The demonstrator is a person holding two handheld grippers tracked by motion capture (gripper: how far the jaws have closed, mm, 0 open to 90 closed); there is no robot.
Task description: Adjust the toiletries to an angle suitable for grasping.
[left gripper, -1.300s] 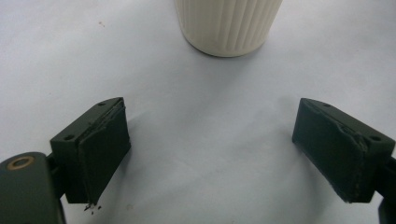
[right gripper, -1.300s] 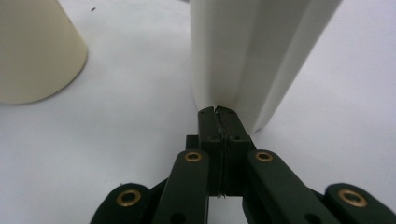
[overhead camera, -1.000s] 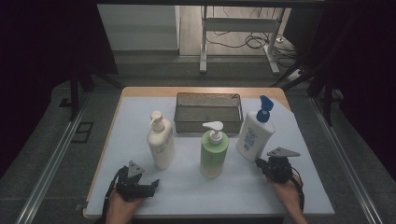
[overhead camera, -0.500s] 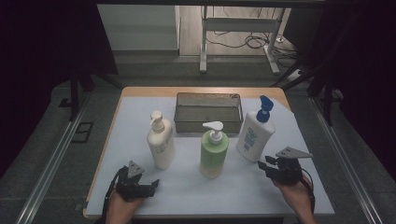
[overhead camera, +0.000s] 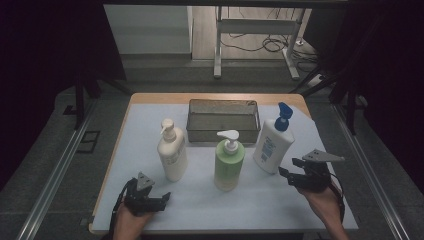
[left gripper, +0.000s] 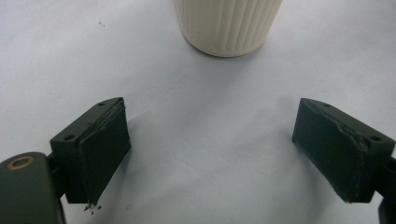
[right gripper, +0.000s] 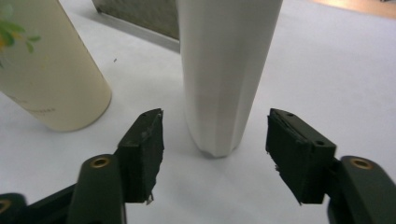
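In the high view, three pump bottles stand on the white table cover (overhead camera: 150,125) in front of a wire mesh basket (overhead camera: 223,120). The white bottle with the blue pump (overhead camera: 272,145) stands at about four o'clock from the basket, the green bottle (overhead camera: 228,161) at six o'clock and the cream bottle (overhead camera: 172,152) at eight o'clock. The right gripper (overhead camera: 289,171) sits just at five o'clock of the blue-pump bottle, its jaws pointing toward the bottle's base. The left gripper (overhead camera: 162,197) rests near the table's front edge, at seven o'clock from the cream bottle.

In the left gripper view, the left gripper (left gripper: 210,154) is released, jaws wide over bare cover, the cream bottle's ribbed base (left gripper: 229,25) at twelve o'clock, well apart.

In the right gripper view, the right gripper (right gripper: 215,140) has just been opening; the white bottle (right gripper: 224,74) stands at twelve o'clock just beyond the pads, untouched. The green bottle (right gripper: 46,70) stands at ten o'clock.
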